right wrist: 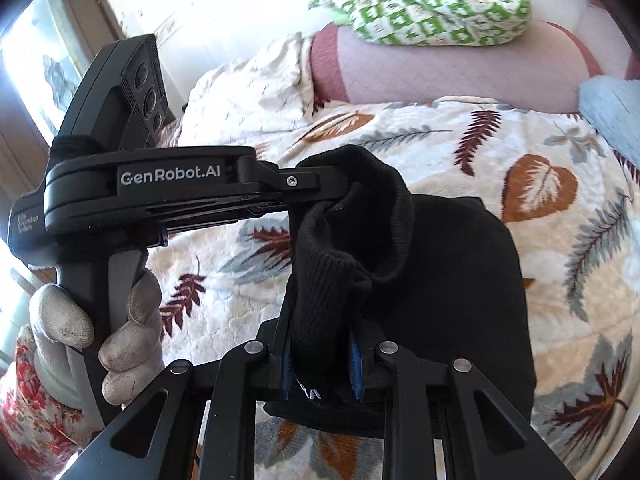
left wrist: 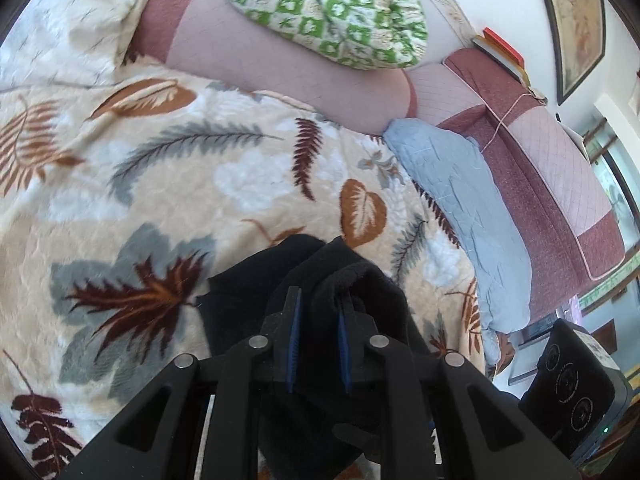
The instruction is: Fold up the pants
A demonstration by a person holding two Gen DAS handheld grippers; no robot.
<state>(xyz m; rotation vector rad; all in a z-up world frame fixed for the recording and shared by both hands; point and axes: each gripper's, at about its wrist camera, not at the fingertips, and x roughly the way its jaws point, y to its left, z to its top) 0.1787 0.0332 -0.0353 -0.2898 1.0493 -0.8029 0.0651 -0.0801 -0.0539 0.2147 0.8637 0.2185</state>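
The black pants lie folded on a leaf-print blanket. My right gripper is shut on a bunched ribbed edge of the pants and lifts it above the folded stack. My left gripper comes in from the left, held by a gloved hand, and is shut on the same raised edge. In the left wrist view my left gripper pinches black pants fabric between its blue pads; more of the cloth hangs below it.
A pink and maroon sofa back runs behind the blanket. A green patterned quilt bundle sits on top of it. A light blue cushion lies at the right edge. Books rest on the sofa arm.
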